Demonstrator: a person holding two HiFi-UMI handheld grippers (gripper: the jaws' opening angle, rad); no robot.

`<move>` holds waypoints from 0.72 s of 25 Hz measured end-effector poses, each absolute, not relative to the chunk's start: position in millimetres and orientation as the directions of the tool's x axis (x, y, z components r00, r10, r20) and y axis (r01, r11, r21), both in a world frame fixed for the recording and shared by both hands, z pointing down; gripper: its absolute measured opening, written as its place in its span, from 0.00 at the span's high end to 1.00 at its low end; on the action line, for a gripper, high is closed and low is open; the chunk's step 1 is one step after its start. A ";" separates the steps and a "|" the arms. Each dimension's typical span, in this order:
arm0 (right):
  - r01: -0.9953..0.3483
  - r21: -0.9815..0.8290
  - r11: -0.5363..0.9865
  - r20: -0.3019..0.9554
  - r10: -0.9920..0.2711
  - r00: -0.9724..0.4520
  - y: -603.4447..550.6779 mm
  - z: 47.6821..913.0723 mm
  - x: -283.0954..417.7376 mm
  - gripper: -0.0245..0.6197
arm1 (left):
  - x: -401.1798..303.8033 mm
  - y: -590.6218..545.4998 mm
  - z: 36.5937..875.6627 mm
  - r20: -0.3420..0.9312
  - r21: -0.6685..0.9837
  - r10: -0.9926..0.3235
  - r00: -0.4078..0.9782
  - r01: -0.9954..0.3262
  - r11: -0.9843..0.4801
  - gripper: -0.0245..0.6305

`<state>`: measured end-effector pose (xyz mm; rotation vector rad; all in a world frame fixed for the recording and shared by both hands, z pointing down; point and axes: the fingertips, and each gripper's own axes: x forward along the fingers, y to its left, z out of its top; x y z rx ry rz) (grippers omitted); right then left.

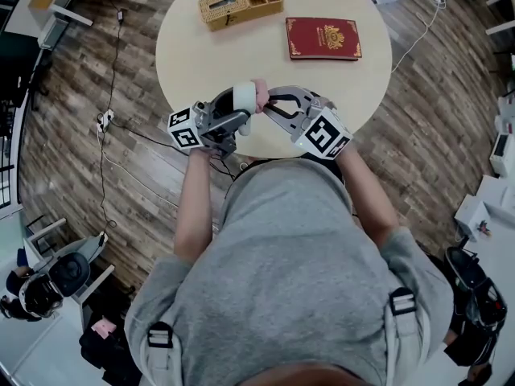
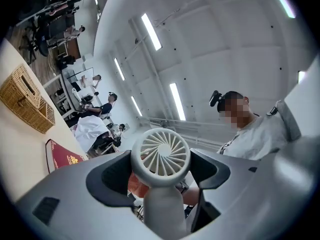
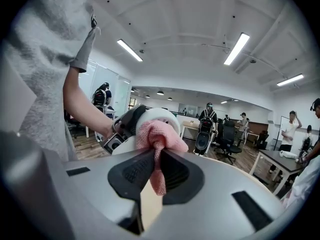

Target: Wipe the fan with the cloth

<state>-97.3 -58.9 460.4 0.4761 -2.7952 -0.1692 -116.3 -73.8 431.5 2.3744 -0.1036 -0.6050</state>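
Above near edge of table (image 1: 193,55), clamping fan (image 2: 160,154) by stem in left gripper (image 2: 161,184) and holding cloth (image 3: 160,134), pinched in right gripper (image 3: 154,171), against fan's head, likely risking cloth slipping free or fan twisting in jaws if pressing too hard.

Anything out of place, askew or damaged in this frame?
Nothing stands out. The left gripper grips the white fan by its handle; the right gripper pinches the pink cloth against the fan's head. The wicker basket and red book lie flat and apart on the round table.
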 end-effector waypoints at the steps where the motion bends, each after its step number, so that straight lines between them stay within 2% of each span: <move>1: -0.296 0.167 0.940 0.274 -0.333 -0.902 -55.7 459.6 -98.5 0.89 | -117.3 -74.7 430.0 -0.402 0.634 -0.231 0.886 0.087 -0.769 0.40; 6: -0.277 0.167 0.946 0.224 -0.310 -0.924 -49.1 441.4 -102.8 0.89 | -121.0 -83.3 425.6 -0.445 0.648 -0.239 0.863 0.126 -0.751 0.40; 13: -0.325 0.113 0.939 0.074 -0.334 -0.939 -58.5 408.5 -103.2 0.89 | -121.6 -80.7 426.5 -0.484 0.666 -0.210 0.849 0.202 -0.718 0.40; 18: -0.339 0.142 0.930 0.090 -0.353 -0.931 -74.3 405.2 -101.7 0.89 | -120.2 -78.9 424.0 -0.493 0.669 -0.178 0.852 0.239 -0.704 0.40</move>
